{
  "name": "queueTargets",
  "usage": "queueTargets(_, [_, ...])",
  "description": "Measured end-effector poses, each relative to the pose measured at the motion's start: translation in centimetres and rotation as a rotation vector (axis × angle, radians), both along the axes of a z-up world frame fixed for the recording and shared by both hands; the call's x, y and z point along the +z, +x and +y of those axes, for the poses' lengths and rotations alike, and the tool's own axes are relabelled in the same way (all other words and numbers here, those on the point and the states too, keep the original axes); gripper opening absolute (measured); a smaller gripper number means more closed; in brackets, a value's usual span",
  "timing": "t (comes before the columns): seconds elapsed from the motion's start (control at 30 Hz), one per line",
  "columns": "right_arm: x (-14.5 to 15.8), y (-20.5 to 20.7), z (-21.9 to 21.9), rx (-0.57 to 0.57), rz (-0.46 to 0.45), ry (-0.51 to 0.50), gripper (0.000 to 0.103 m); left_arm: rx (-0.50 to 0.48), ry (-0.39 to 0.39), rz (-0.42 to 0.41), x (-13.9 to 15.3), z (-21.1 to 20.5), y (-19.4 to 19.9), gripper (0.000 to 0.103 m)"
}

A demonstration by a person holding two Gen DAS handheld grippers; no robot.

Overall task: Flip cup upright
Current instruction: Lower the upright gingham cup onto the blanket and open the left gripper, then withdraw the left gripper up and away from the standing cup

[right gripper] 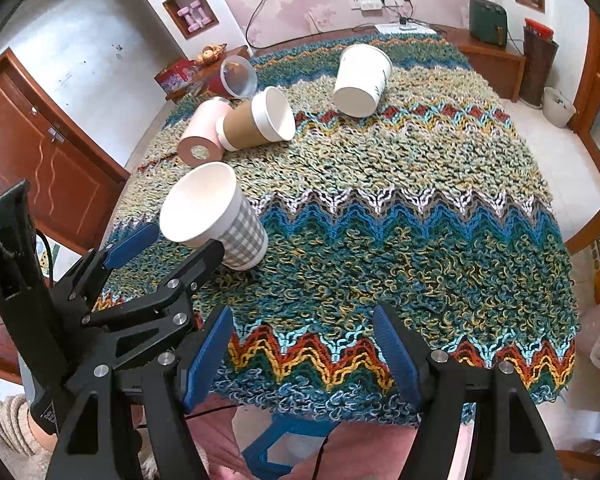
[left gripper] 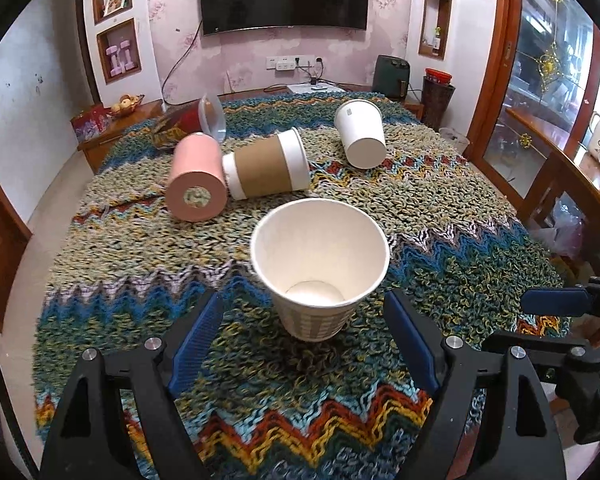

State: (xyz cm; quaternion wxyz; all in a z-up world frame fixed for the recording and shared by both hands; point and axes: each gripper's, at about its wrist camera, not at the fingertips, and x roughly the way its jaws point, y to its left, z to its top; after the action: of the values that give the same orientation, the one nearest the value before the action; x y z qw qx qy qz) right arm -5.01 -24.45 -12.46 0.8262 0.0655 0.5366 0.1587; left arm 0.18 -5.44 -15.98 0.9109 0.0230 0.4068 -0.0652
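Your left claw [left gripper: 306, 336] is spread wide, its blue pads on either side of the checked cup [left gripper: 319, 267] without touching it. Your right claw [right gripper: 303, 350] is likewise spread and holds nothing. The checked cup stands mouth-up on the knitted cover of the desk [right gripper: 400, 208], near its front edge. Farther back, the pink cup [left gripper: 196, 178], the brown-sleeved cup [left gripper: 266, 164] and the white cup [left gripper: 360, 133] lie on their sides.
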Motion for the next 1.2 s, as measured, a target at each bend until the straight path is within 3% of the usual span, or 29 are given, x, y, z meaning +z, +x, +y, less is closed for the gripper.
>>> queueTargets(0.17, [1.8, -0.8, 0.6, 0.012, -0.04, 0.001, 0.073, 0.055, 0.047, -0.006, 2.3, 1.1, -0.7, 0.085])
queueTargets(0.67, [6.4, -2.0, 3.8, 0.034, -0.161, -0.027, 0.073, 0.199, 0.035, 0.125, 6.8, 4.8, -1.9, 0.085])
queueTargets(1.2, [11.1, -2.4, 4.5, -0.022, -0.241, -0.067, 0.073, 0.224, 0.005, 0.073, 12.8, 5.4, -3.3, 0.085])
